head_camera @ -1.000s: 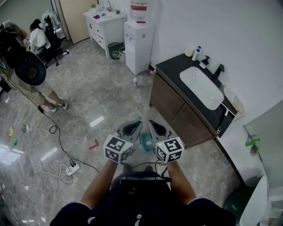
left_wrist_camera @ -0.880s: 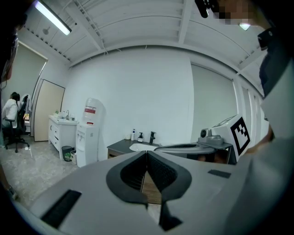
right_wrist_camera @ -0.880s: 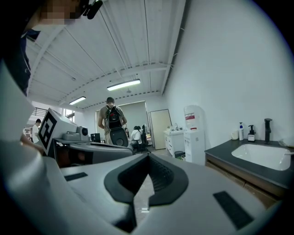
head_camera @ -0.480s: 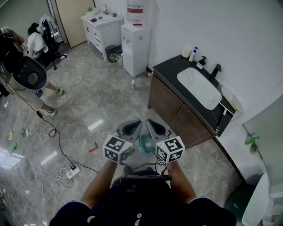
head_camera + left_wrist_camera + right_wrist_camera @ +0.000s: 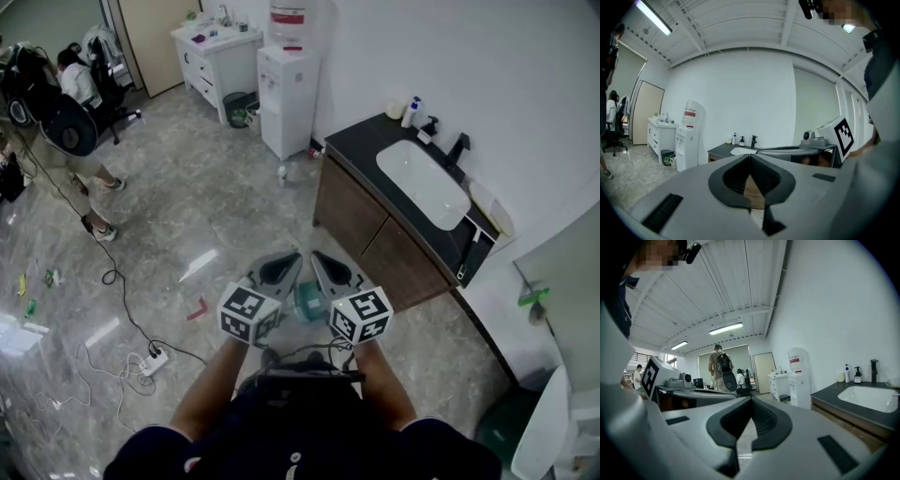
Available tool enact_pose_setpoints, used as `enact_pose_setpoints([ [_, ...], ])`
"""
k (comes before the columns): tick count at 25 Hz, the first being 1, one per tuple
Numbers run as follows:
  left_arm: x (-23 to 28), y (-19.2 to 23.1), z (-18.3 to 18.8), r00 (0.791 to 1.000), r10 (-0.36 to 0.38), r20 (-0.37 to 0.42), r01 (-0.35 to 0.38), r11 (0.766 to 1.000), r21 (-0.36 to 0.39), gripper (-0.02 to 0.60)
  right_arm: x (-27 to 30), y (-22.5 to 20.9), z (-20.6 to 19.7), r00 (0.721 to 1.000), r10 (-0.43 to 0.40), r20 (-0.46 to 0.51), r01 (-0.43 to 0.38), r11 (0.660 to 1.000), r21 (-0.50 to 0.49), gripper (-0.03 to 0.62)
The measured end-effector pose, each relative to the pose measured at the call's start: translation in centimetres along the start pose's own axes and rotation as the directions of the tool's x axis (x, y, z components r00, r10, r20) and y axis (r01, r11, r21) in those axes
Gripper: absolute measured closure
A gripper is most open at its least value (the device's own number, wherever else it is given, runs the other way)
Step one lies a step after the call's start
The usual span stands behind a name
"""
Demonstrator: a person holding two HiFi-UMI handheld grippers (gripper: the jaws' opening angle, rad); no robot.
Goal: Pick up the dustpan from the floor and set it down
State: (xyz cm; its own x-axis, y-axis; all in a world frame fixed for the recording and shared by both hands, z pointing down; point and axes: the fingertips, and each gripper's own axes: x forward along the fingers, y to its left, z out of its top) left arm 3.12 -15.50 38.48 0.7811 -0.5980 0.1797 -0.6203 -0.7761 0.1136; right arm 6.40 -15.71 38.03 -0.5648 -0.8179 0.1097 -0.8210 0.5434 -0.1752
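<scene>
Floor (image 5: 216,206): polished stone-look tiles, glossy, reflecting lights. Cabinet (image 5: 361,225) at 2 o'clock: brown wood grain, matt. Its surface (image 5: 366,145): dark, smooth. Basin (image 5: 422,183): white, glossy. Left hand-held gripper (image 5: 750,155) and right hand-held gripper (image 5: 751,399): matt grey plastic shells; pads (image 5: 765,176) black, ribbed.

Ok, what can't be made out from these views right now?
- Head view: teal thing under the left gripper and right gripper, mostly covered by them; what it is can't be told.
- Head view: red piece on the floor, too small to identify.
- Both gripper views: gripper bodies block the floor just below.
</scene>
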Motion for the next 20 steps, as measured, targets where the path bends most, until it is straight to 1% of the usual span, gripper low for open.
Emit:
enact_pose_setpoints([
  [10,0.11,-0.08,0.26,1.000,-0.007,-0.006,0.007,1.000,-0.009,0.568,0.01,-0.01,0.37,1.000,0.007,0.003,-0.007,1.000,0.001,0.587],
  [20,0.18,0.15,-0.23,1.000,-0.001,-0.012,0.001,1.000,-0.012,0.568,0.10,0.03,0.45,1.000,0.013,0.010,-0.013,1.000,-0.005,0.586],
])
